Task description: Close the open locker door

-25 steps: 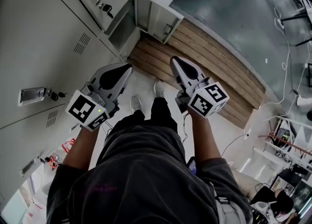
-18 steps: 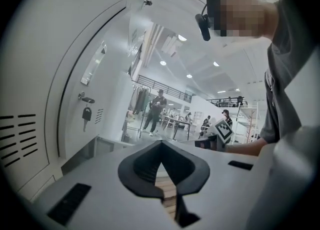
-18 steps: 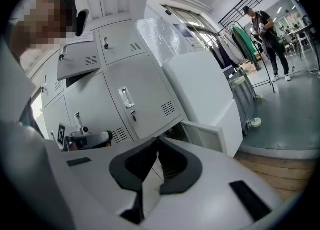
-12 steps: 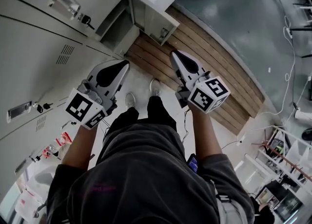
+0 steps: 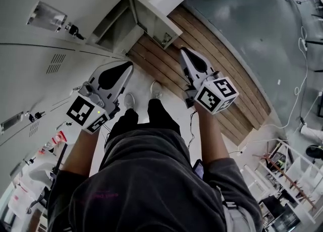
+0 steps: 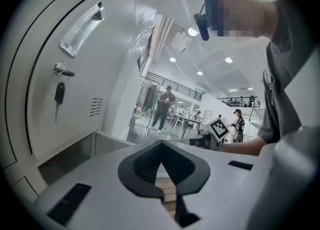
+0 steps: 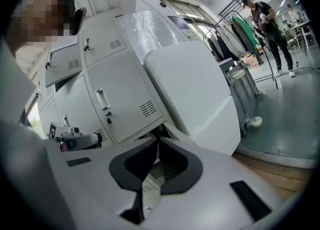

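Observation:
In the head view the open locker door (image 5: 154, 21) hangs out from the bottom row of grey lockers, with its dark compartment (image 5: 112, 30) to the left. My left gripper (image 5: 129, 65) is shut and empty, pointing at the floor just below that compartment. My right gripper (image 5: 183, 51) is also shut and empty, with its tip a little right of the door's outer edge. Neither touches the door. The left gripper view has my left gripper (image 6: 160, 144) beside the compartment's edge (image 6: 107, 138). In the right gripper view my right gripper (image 7: 156, 141) points at the door (image 7: 149, 188).
A closed locker door with a handle (image 5: 46, 15) and a key (image 5: 75, 30) sits above the open one. A wooden platform (image 5: 217, 69) runs along the lockers' foot. Cables (image 5: 298, 100) and shelving (image 5: 290, 173) lie at the right. People (image 6: 162, 106) stand far off.
The lockers have slid left and down in the head view as the head camera turned. Both grippers keep almost the same pose and stay shut.

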Demonstrator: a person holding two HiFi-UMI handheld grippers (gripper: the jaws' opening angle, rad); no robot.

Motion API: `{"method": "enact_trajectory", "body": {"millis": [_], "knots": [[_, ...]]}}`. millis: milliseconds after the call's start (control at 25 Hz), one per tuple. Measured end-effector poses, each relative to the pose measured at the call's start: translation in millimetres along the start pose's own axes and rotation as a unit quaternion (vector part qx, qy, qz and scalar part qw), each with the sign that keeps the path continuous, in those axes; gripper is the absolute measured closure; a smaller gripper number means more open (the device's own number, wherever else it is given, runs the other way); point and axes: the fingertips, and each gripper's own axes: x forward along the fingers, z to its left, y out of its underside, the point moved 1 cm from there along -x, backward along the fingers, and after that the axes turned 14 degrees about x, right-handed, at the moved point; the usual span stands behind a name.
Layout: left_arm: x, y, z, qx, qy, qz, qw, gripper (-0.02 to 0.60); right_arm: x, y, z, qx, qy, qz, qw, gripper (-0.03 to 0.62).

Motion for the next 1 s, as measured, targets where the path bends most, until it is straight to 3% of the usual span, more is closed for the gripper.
{"method": "enact_trajectory", "body": {"millis": [1000], "knots": [[52,29,14,-0.031,-0.053,0.034,0.9976,0.568,48,-16,-72,0.026,-0.028,0.058,0.998,0.551]]}}
